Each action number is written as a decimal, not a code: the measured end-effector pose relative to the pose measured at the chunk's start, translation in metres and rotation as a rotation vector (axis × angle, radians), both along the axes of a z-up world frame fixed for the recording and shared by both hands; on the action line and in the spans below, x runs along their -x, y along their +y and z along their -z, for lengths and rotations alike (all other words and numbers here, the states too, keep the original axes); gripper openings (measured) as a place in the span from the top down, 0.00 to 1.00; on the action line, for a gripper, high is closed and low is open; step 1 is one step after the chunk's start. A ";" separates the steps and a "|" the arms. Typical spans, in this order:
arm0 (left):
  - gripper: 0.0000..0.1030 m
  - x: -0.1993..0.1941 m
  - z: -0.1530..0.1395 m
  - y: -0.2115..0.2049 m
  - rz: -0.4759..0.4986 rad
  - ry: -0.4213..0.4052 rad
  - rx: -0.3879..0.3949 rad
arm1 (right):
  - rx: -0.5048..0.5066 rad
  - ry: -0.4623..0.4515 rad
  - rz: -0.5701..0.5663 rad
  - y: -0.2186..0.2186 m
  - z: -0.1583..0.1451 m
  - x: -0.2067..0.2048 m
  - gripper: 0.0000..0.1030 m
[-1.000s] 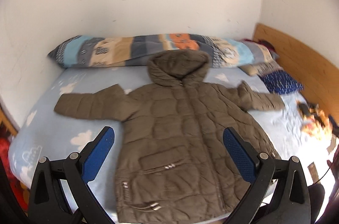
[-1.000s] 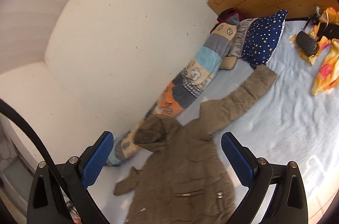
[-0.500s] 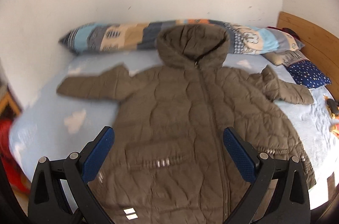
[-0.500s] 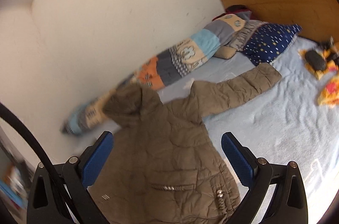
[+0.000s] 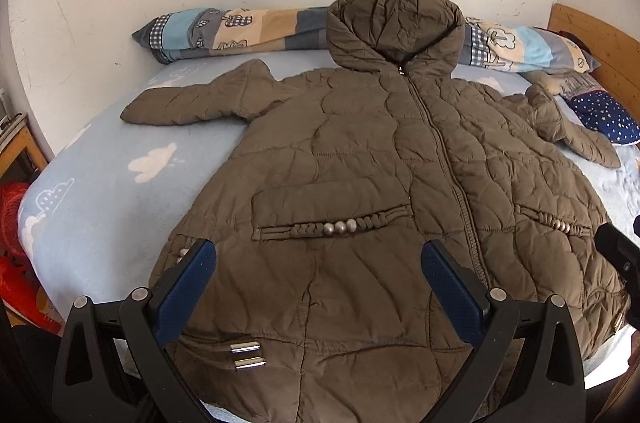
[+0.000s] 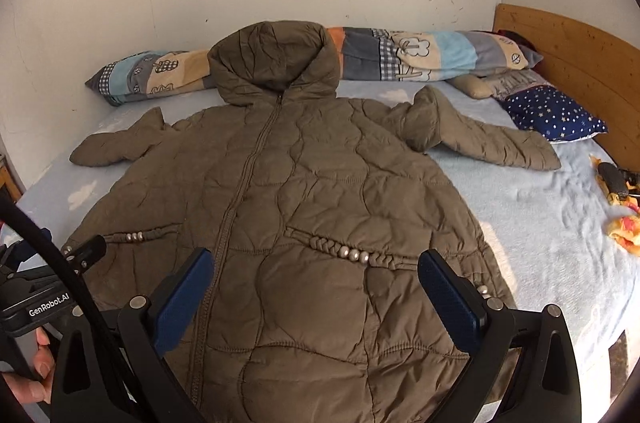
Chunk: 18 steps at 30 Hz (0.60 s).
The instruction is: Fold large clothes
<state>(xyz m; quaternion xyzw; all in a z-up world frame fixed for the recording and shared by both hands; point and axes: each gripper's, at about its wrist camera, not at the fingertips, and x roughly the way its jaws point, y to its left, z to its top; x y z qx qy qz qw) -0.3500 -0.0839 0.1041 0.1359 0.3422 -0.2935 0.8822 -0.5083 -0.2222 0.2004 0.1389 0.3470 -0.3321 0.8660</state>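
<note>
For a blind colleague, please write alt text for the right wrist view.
A brown hooded coat lies flat, zipped, sleeves spread, on a light blue bed. The open right claw hovers over its lower front. A long patchwork pillow lies along the white wall behind.

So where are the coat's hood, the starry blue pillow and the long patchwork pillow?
hood [image 6: 272,59]: right wrist view, middle of its crown.
starry blue pillow [image 6: 554,113]: right wrist view, top face.
long patchwork pillow [image 5: 240,31]: left wrist view, left half.
</note>
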 end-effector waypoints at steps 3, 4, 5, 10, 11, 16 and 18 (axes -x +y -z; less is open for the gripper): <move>0.00 0.002 0.004 -0.005 0.001 -0.002 -0.016 | -0.002 0.030 -0.008 0.002 0.007 -0.007 0.00; 0.00 0.002 0.006 -0.005 0.003 -0.003 -0.020 | -0.003 0.039 -0.011 0.002 0.009 -0.010 0.00; 0.00 0.002 0.007 -0.006 0.003 -0.004 -0.023 | -0.006 0.042 -0.015 0.004 0.010 -0.012 0.00; 0.00 0.001 0.009 -0.008 -0.002 -0.004 -0.030 | -0.007 0.055 -0.041 0.008 0.012 -0.022 0.00; 0.00 0.001 0.009 -0.007 -0.001 -0.003 -0.031 | -0.013 0.053 -0.046 0.008 0.011 -0.024 0.00; 0.00 0.000 0.010 -0.007 -0.001 -0.002 -0.034 | -0.031 0.052 -0.052 0.007 0.013 -0.027 0.00; 0.00 0.000 0.011 -0.008 0.001 0.001 -0.034 | -0.036 0.050 -0.052 0.006 0.013 -0.026 0.00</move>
